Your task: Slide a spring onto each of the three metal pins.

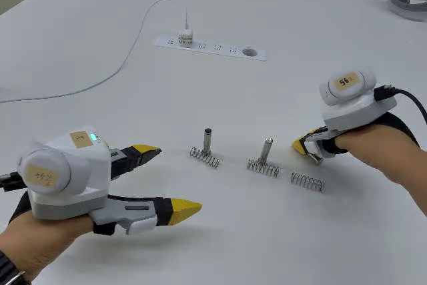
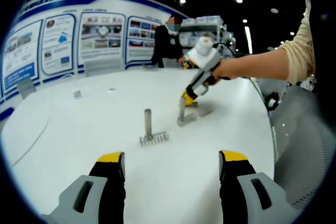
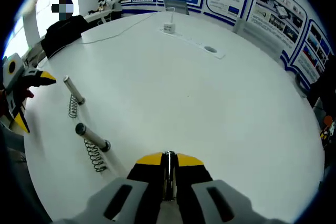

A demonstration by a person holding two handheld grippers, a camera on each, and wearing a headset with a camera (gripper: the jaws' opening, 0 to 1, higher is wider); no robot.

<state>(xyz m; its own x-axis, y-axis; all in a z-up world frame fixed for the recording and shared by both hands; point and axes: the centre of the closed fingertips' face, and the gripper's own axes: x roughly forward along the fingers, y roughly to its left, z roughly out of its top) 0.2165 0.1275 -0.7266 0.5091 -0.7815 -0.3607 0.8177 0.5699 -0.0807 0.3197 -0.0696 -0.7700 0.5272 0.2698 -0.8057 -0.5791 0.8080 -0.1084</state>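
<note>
Your left tongs point(image 1: 177, 179): jaws apart, near left. Your right tongs point(image 1: 305, 148): clamped on a pin point(image 3: 169, 174). Between them: two standing pins point(image 1: 207, 139) point(image 1: 266, 149), three loose springs point(image 1: 204, 157) point(image 1: 263, 167) point(image 1: 307, 181).

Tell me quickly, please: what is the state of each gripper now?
Left gripper: open, holding nothing.
Right gripper: closed on a thin metal piece, probably a pin.

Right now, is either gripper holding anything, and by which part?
The right gripper is shut on a thin metal pin, apparently pinched along its shaft; the left gripper is open, holding nothing.
</note>
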